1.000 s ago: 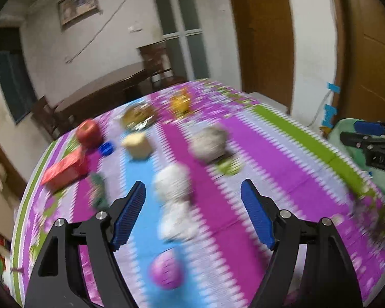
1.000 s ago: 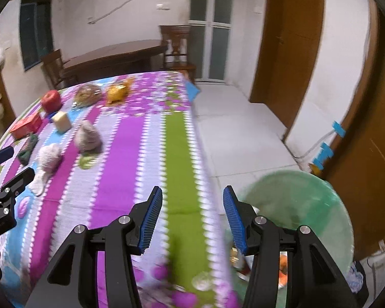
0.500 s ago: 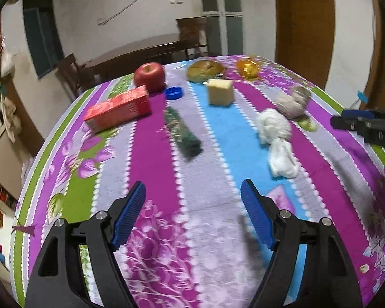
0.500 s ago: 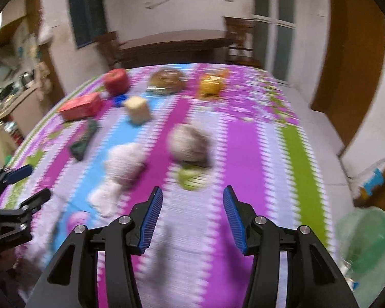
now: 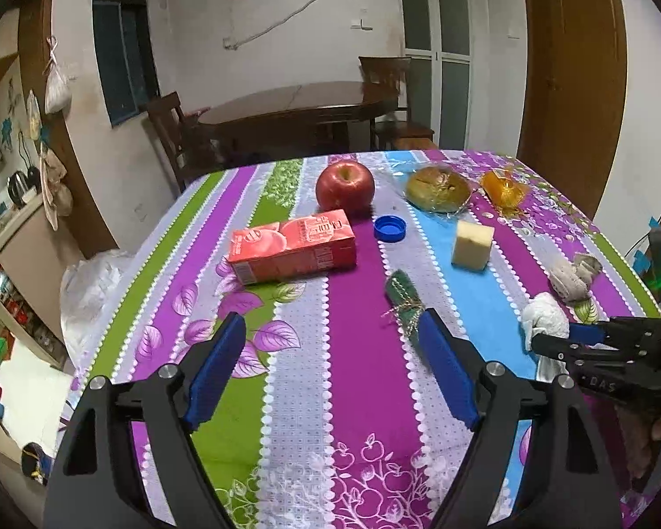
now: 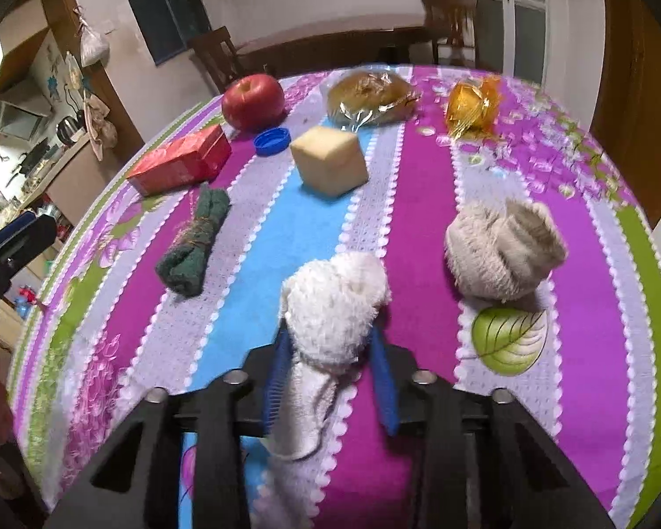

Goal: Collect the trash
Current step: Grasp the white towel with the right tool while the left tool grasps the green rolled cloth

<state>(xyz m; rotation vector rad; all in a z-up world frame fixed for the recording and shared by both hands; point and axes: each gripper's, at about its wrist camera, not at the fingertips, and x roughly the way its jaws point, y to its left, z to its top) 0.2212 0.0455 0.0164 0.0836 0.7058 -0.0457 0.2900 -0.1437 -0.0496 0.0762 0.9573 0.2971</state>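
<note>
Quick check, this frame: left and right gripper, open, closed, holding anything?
Left gripper: open, empty, above the tablecloth.
Right gripper: pads on either side of the white cloth wad, closed on it.

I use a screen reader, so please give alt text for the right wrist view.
The right tool grips a crumpled white cloth on a striped floral tablecloth. Beyond lie a beige cloth wad, green bundle, yellow sponge cube, red carton and apple.
</note>
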